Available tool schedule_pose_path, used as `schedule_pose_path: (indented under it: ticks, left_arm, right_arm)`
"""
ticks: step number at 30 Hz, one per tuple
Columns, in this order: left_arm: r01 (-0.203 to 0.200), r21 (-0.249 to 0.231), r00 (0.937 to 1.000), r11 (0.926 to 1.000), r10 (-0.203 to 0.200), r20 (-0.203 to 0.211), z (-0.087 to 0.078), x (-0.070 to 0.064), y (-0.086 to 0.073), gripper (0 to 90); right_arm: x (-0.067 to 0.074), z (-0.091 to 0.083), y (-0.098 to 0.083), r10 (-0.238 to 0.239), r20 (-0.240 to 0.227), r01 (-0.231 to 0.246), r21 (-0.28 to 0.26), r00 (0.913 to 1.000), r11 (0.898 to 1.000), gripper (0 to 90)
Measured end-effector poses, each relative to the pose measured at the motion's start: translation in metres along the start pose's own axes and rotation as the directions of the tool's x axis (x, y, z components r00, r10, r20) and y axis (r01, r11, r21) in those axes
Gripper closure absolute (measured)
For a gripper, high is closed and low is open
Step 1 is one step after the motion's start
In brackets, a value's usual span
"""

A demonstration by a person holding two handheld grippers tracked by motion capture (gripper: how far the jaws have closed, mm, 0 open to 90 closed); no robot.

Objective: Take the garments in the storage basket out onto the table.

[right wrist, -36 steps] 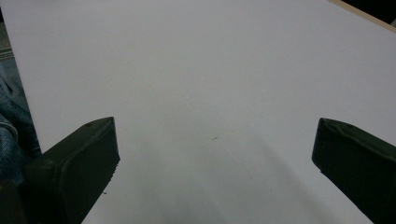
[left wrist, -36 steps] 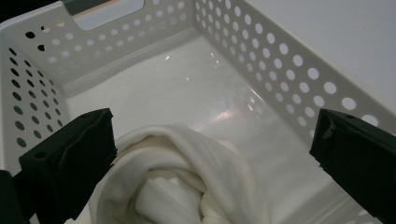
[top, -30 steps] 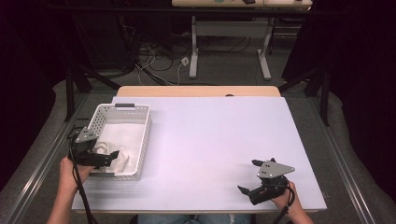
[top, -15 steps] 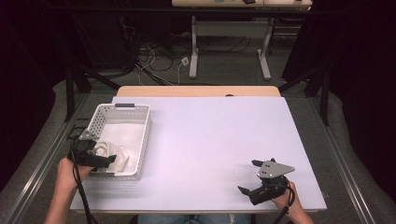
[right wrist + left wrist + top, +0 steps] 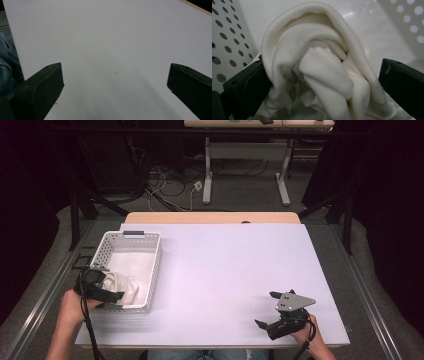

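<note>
Since a second ago the left gripper (image 5: 107,292) has drawn back toward the near end of the basket (image 5: 156,254), and the white cloth (image 5: 122,287) now sits bunched higher there than it did, which suggests it is being lifted or gathered rather than left lying. In the left gripper view the cloth (image 5: 319,67) bulges up between the two black jaws in thick rolled folds; the left jaw presses against the fabric while the right jaw stands a little clear of it, so the jaws are wide apart and I judge the cloth is not yet pinched, only straddled. It lies inside the basket at the near left corner, with the perforated walls (image 5: 227,42) close on either side and the smooth white floor beyond it. From above, the basket sits at the left side of the white table (image 5: 235,270), its far half bare. Well apart, near the front right edge, the right gripper (image 5: 272,312) rests in the person's hand with jaws spread wide over bare tabletop (image 5: 112,50), holding nothing. Closing on the folds looks like the next need.
</note>
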State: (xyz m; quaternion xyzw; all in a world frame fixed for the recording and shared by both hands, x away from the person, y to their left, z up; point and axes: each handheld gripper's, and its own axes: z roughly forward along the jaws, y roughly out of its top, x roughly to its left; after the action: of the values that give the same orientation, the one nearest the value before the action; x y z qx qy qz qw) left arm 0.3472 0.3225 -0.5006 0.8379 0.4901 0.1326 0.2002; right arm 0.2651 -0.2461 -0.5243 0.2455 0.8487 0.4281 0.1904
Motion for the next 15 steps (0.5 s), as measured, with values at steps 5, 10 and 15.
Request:
schedule_pose_path:
  ticks: [5, 10, 15]
  left_arm:
    - [0.029, 0.02, 0.9991, 0.9994, -0.029, 0.031, 0.0014, 0.0023, -0.0025, 7.5]
    - [0.068, 0.03, 0.9944, 0.9972, -0.071, 0.079, 0.0028, 0.0065, -0.0063, 9.1]
    - [0.074, 0.028, 0.9911, 0.9969, -0.077, 0.109, 0.001, 0.0062, -0.0075, 19.6]
  right_arm:
    - [-0.0001, 0.0, -0.0001, -0.002, 0.001, 0.002, 0.002, 1.0, 1.0, 0.4]
    - [0.0002, -0.0001, 0.0, -0.004, 0.001, 0.004, 0.003, 1.0, 1.0, 0.4]
    - [0.0004, 0.0001, 0.0001, -0.002, 0.001, 0.002, 0.004, 1.0, 1.0, 0.4]
